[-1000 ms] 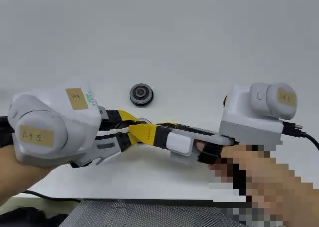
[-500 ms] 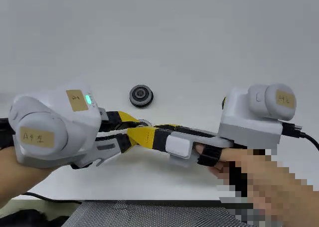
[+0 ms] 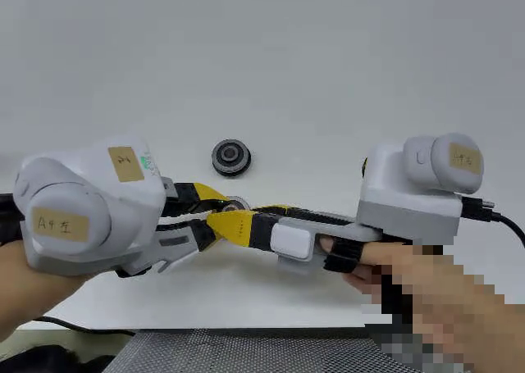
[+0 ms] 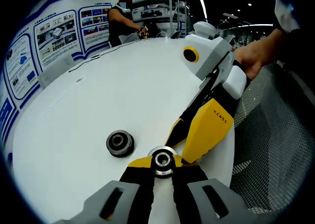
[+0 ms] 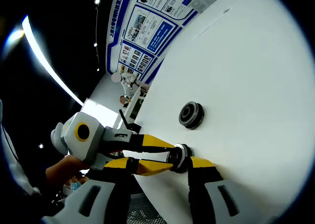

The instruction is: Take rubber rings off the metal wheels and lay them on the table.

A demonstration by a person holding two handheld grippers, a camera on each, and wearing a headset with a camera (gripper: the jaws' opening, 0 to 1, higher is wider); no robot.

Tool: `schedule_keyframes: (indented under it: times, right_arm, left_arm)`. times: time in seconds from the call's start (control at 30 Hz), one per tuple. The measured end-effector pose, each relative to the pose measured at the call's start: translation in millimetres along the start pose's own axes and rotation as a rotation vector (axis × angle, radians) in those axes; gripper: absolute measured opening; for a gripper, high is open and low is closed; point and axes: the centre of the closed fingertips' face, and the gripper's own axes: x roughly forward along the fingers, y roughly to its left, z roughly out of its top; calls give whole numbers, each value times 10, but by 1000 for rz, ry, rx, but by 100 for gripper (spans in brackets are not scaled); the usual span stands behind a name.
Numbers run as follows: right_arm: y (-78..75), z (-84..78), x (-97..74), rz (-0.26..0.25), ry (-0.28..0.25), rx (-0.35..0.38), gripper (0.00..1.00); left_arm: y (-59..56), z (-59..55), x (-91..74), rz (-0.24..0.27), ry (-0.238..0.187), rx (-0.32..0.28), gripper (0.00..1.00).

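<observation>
A small metal wheel (image 4: 162, 160) is pinched between the yellow jaws of my left gripper (image 4: 163, 169) just above the white table (image 3: 328, 86). My right gripper (image 5: 176, 164) comes in from the opposite side, and its yellow tips close on the same wheel (image 5: 180, 156). In the head view the two grippers meet at the table's front, left gripper (image 3: 220, 211) and right gripper (image 3: 232, 220), with the wheel (image 3: 237, 202) peeking out above the jaws. A second wheel (image 3: 232, 156) with a black rubber ring lies flat on the table a little beyond them.
The table's front edge runs just under the grippers, with a metal mesh surface (image 3: 246, 352) below it. A black cable (image 3: 509, 225) trails from the right gripper. Posters (image 4: 29, 47) and a person (image 4: 123, 17) stand far behind the table.
Both grippers stay closed on the same wheel at the same spot. The right gripper's body has risen and shifted slightly left.
</observation>
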Motion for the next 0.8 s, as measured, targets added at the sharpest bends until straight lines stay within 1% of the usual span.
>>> schedule_keyframes:
  times: [0.27,0.37,0.57,0.67,0.73,0.8]
  right_arm:
    - [-9,10,-20,-4,-3,0,46]
    - [-10,32,-34,-5,-11,-2,42]
    - [-40,25,-32,-14,-10,-1,39]
    - [-99,26,-30,-40,-10,5,33]
    - [-156,26,-31,-64,-11,5,27]
    - [-195,28,-31,-78,-9,10,21]
  left_arm:
    - [3,-1,0,0,-1,0,13]
    - [3,0,-1,0,-1,1,13]
    - [0,0,-2,0,0,2,13]
    - [-1,0,-1,0,0,2,13]
    - [-2,0,-1,0,0,2,13]
    - [-2,1,0,1,1,2,13]
